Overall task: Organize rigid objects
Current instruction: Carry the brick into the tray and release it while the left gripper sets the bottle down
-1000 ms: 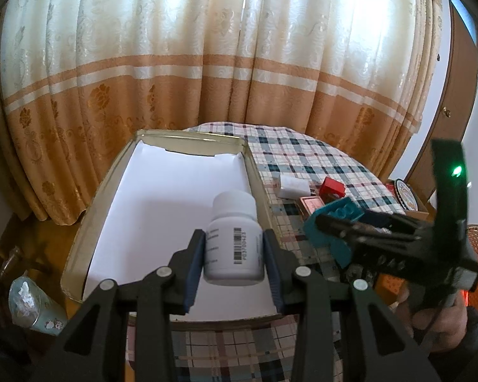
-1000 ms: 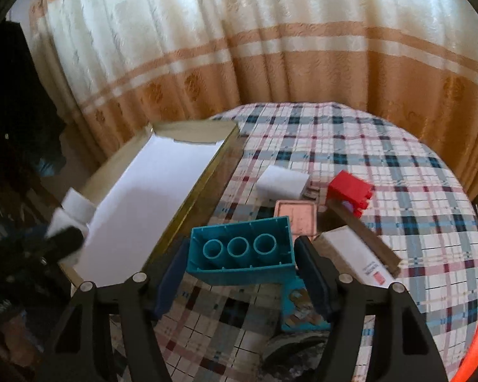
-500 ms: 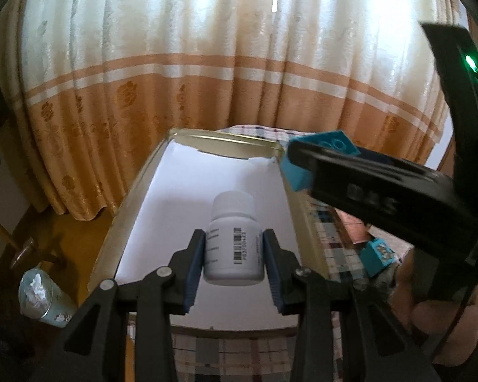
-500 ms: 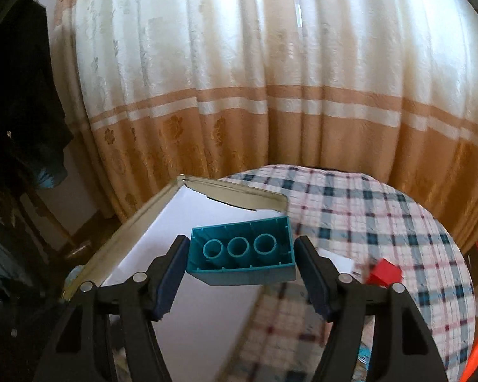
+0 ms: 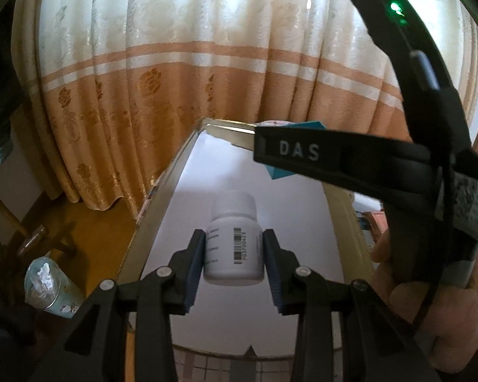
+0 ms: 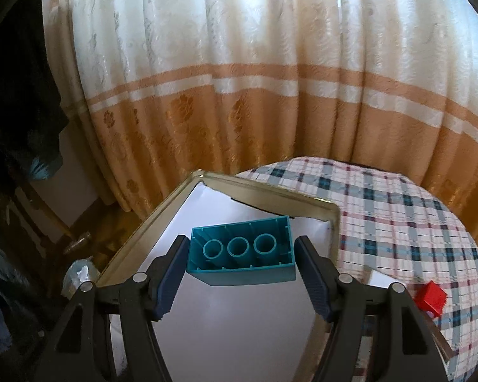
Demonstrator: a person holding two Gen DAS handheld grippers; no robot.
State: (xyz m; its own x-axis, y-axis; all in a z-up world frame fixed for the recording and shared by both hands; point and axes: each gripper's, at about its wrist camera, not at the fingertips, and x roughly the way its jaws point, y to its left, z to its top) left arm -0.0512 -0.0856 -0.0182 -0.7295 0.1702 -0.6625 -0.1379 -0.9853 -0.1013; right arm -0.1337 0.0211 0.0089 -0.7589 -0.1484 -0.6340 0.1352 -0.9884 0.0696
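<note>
Up close in the left wrist view, the left claw (image 5: 233, 254) is clamped on a white bottle (image 5: 233, 248), its pads pressed to both sides of the body. The bottle's label shows a barcode with a string of characters beside it, too small to read. The bottle hangs over the white-lined inside of a shallow metal tray (image 5: 162, 197), cap pointing away from the camera.

Crossing the upper right of that view is the right-hand tool, with white letters "DAS" printed on its black arm and a green light glowing on its top piece. A hand (image 5: 430, 293) grips its handle at the right edge. A sliver of teal shows behind that arm.

Over to the right wrist view: the right claw (image 6: 240, 258) is closed on a teal building block (image 6: 242, 254), one pad against each short end. The block's hollow underside faces the camera, three round tubes in a row inside it. It too is held above the tray's (image 6: 271, 191) white lining, toward the far end; nothing can be seen lying on the lining itself.

Right of the tray, the table (image 6: 398, 210) wears a plaid cloth, and a red block (image 6: 430, 297) sits on it near the tray's right wall. Farther back, a cream and orange curtain (image 6: 239, 79) with a floral pattern fills the background.
</note>
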